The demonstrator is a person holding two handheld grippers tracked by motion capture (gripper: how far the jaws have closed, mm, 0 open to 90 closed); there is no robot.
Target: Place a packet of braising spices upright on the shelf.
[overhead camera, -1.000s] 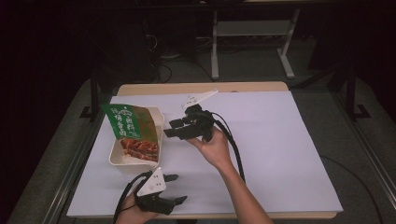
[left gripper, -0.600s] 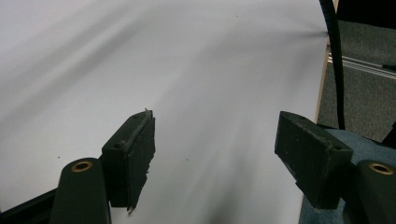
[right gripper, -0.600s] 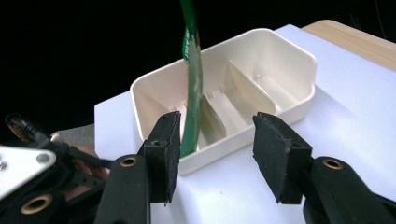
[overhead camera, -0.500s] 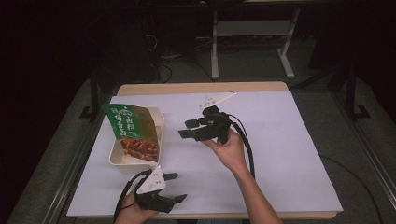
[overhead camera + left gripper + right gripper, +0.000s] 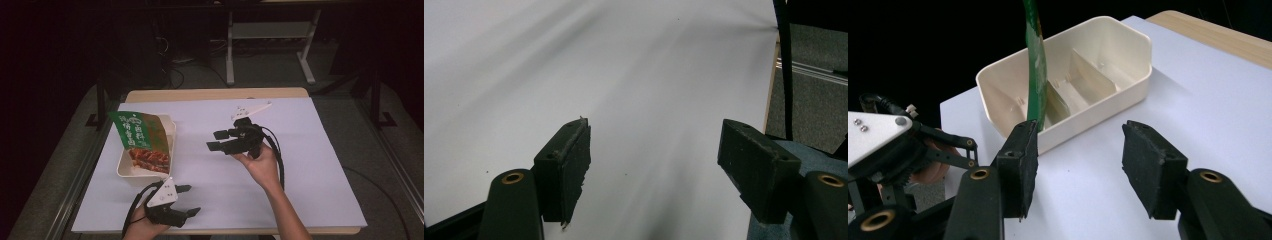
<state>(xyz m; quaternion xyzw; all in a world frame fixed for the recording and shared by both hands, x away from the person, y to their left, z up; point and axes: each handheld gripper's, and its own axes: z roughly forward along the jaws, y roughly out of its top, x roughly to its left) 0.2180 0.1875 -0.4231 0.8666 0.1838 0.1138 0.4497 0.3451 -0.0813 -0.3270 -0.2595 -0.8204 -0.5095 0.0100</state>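
While the right gripper [image 5: 216, 140] hung over the middle of the white sheet [image 5: 320, 150], its jaws pointed toward nine o'clock in the high view, at the cream tray [image 5: 126, 167] well apart from it. Its jaws stood apart with nothing between them and had just been opening. In the right gripper view [image 5: 1075, 170] the tray [image 5: 1128, 75] lay ahead at about twelve o'clock, showing dividers inside. A green food packet [image 5: 141, 140] stood tilted in the tray, its top leaning toward eleven o'clock and its lower end, with a picture of reddish-brown food, down inside; from the right gripper view the packet [image 5: 1035, 60] appeared edge-on, rising out of the tray.

At six o'clock of the tray, near the front edge of the table [image 5: 215, 94], the left gripper [image 5: 189, 200] rested low, aimed toward three o'clock. Its jaws were wide apart and empty, and the left gripper view [image 5: 654, 165] had bare white sheet between them.
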